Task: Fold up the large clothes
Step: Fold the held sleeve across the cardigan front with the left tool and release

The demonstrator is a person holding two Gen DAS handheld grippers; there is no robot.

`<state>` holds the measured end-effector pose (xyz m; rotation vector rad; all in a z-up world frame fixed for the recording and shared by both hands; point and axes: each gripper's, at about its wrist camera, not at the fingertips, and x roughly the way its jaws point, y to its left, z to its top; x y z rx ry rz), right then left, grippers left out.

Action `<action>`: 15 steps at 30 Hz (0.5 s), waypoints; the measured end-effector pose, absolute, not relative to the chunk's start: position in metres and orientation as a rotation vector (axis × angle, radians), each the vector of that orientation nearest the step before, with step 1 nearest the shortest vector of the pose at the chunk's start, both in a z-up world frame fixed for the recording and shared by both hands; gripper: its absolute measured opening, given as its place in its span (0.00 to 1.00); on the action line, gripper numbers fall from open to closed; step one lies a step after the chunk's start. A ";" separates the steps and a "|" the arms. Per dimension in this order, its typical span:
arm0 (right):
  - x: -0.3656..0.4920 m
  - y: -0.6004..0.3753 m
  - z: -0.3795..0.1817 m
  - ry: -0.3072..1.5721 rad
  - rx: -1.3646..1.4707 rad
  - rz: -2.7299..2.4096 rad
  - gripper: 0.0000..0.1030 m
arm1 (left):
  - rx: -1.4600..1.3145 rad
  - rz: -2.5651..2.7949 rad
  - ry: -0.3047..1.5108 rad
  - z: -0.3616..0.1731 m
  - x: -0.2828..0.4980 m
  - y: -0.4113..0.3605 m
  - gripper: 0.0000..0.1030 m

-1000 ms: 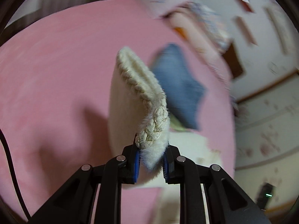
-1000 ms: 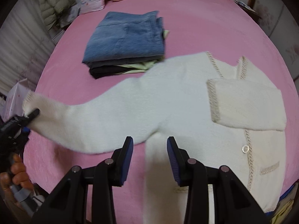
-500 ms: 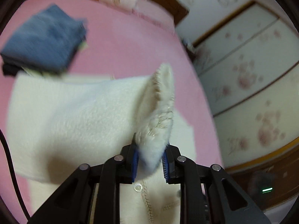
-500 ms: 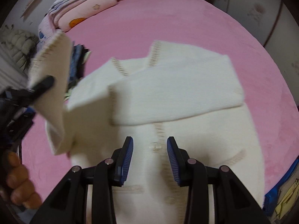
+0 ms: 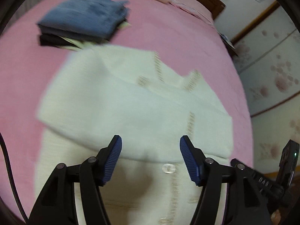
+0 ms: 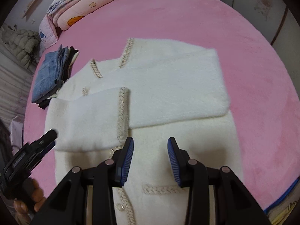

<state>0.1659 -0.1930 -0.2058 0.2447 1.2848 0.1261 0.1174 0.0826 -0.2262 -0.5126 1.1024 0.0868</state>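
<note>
— White fluffy cardigan (image 6: 168, 93) lies flat on the pink bed (image 6: 253, 93), both sleeves crossed over its chest. Where is it from you?

— Just under and ahead of my tongs, collar far, hem near me. My left gripper (image 5: 151, 156) has just been opening; nothing is between its jaws. My right gripper (image 6: 151, 158) is half open, empty, above the button line.

Both wrist views steeply above cardigan (image 5: 135, 112)

We see the right gripper (image 6: 150, 156) hanging empty, jaws parted, over a white cardigan (image 6: 168, 93) with both sleeves folded in, on a pink bedspread (image 6: 253, 75). Folded jeans (image 6: 48, 75) far left; left gripper (image 6: 46, 140) near left.
</note>
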 end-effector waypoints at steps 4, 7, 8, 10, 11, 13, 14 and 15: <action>0.192 -0.169 -0.224 1.297 0.269 0.210 0.36 | -0.502 0.232 1.115 -0.219 0.100 0.139 0.69; 0.216 -0.146 -0.245 1.298 0.244 0.243 0.36 | -0.503 0.318 1.162 -0.239 0.092 0.176 0.69; 0.226 -0.140 -0.254 1.301 0.235 0.243 0.36 | -0.494 0.343 1.180 -0.249 0.090 0.185 0.69; 0.243 -0.132 -0.272 1.326 0.237 0.239 0.36 | -0.471 0.379 1.209 -0.270 0.093 0.196 0.69; 0.250 -0.130 -0.278 1.335 0.242 0.243 0.36 | -0.461 0.393 1.221 -0.278 0.095 0.198 0.69; 0.261 -0.126 -0.291 1.350 0.238 0.253 0.36 | -0.458 0.426 1.253 -0.296 0.097 0.205 0.69; 0.266 -0.124 -0.297 1.353 0.229 0.259 0.36 | -0.481 0.441 1.272 -0.305 0.098 0.208 0.69; 0.269 -0.122 -0.301 1.354 0.218 0.262 0.36 | -0.518 0.452 1.291 -0.314 0.099 0.212 0.69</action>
